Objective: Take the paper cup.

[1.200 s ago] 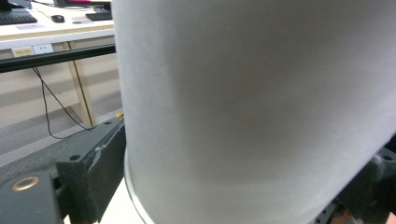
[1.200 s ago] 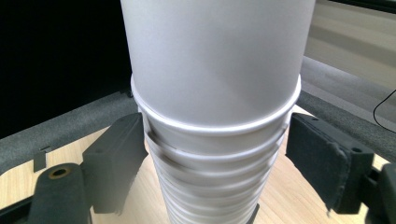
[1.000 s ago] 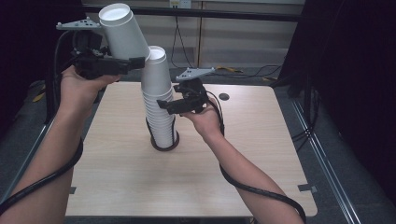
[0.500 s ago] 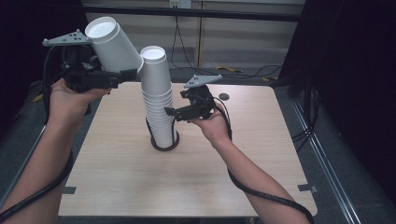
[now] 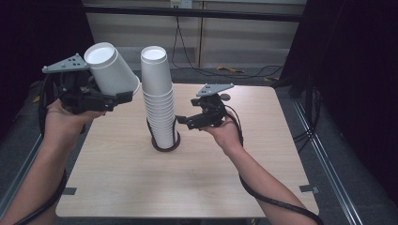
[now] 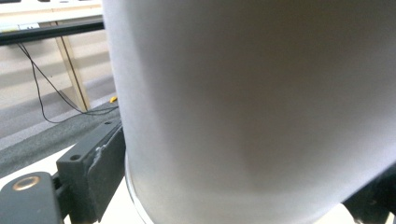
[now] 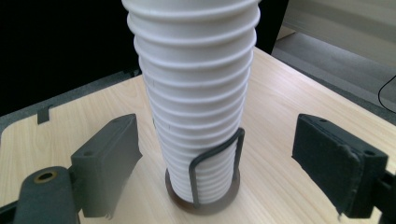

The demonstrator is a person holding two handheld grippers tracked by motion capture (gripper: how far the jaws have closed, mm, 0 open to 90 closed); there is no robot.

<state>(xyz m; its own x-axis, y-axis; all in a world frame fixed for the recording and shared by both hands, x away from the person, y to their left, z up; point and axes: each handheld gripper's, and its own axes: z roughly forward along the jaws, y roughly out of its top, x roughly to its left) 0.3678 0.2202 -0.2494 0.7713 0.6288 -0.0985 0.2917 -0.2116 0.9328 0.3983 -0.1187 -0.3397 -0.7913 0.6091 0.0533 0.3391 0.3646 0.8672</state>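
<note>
The left gripper holds one white paper cup tight between its jaws. The cup is up in the air, above the left edge of the table, tipped on its side with its bottom turned toward the high view. It sits just beside the top of the cup stack but does not touch it. I think it is held off to the side like this so it is clear of the other cups.

The stack is upside down and stands near the middle of the table, a bit toward the far edge. A dark wire holder goes around its bottom, so the tall pile does not fall over.

The right gripper is open. Its jaws sit on both sides of the low part of the stack, near it but not touching. I think it waits there to keep the stack steady, or to catch it if it tips.
</note>
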